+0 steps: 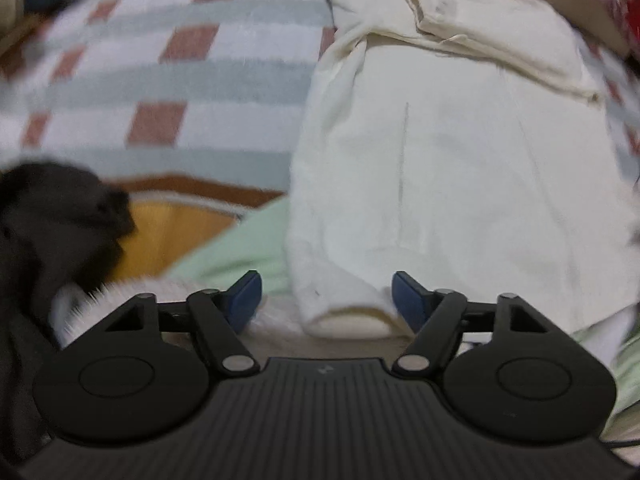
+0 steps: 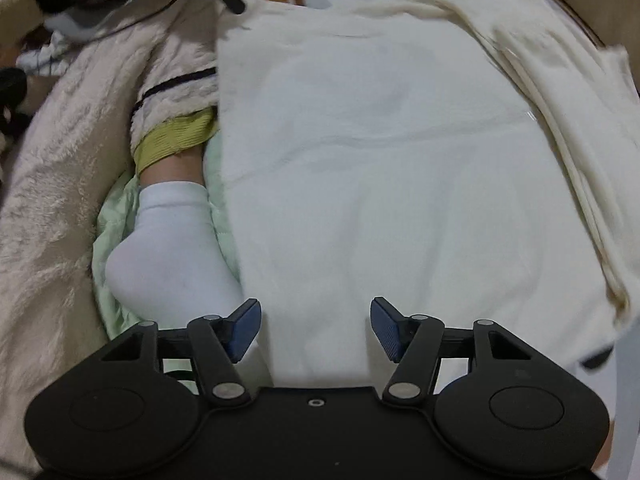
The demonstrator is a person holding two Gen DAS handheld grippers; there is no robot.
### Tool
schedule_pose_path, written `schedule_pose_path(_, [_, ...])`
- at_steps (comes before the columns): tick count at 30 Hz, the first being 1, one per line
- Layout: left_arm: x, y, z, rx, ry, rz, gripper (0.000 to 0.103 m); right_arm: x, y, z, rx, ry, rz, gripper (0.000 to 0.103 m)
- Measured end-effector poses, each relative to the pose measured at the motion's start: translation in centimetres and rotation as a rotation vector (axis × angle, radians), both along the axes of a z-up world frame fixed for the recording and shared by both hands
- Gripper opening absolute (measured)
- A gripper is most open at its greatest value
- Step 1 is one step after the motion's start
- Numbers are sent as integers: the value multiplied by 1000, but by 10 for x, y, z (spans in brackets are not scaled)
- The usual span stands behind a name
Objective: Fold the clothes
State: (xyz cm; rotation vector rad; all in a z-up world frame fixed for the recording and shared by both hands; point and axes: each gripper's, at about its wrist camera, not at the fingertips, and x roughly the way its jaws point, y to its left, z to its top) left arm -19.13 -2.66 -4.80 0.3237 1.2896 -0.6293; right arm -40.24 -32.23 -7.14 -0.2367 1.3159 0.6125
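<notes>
Checked bedding in pale blue, white and brick-red squares (image 1: pixel 168 80) spreads under everything I see. My left gripper (image 1: pixel 326 300) has its blue-padded jaws spread wide, with nothing pinched; a rolled edge of the folded cream-white cotton garment (image 1: pixel 440 184) lies between the pads. My right gripper (image 2: pixel 316 328) is likewise spread and empty, hovering over the near edge of the same garment (image 2: pixel 380 168), which lies flat across the bed with a loose cream fold bunched along its far right side. Just left of the right gripper, a person's foot in a white ankle sock (image 2: pixel 172 248) rests on a mint-green quilted cloth (image 2: pixel 108 240), touching the garment's left edge. Further left, a fuzzy beige blanket (image 2: pixel 60 184) covers the leg. In the left wrist view a black blurred shape (image 1: pixel 52 224), possibly dark clothing, sits near the left edge.
</notes>
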Motion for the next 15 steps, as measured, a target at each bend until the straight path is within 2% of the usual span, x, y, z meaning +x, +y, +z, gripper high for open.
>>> schedule_pose_path(3, [2,0,-4,-9,8,37,72,-7,31,-15,-38,-7,88,67])
schedule_pose_path(7, [5,-1,-10,-20,19,87,74,-23,62,-34,-206,-35,211,68])
schedule_pose_path(8, [4,-3,-13,-1,5,87,74,-24,64,-35,-233,-48,227,68])
schedule_pose_path(9, [0,-8,-17,49,-35,69,72,-25,66,-37,-261,-61,242,66])
schedule_pose_path(10, [-7,-17,-21,113,-91,32,69,-23,66,-38,-279,-66,238,48])
schedule_pose_path(11, [-13,-25,-25,147,-127,-9,56,-18,61,-36,-277,-60,201,40])
schedule_pose_path(12, [-17,-28,-28,134,-125,-22,18,-12,54,-34,-257,-49,155,25])
schedule_pose_path(13, [-18,-28,-30,107,-105,-16,12,-6,47,-31,-237,-39,118,10])
schedule_pose_path(15, [-26,-31,-23,70,-159,-42,12,-1,37,-27,-222,-46,71,9])
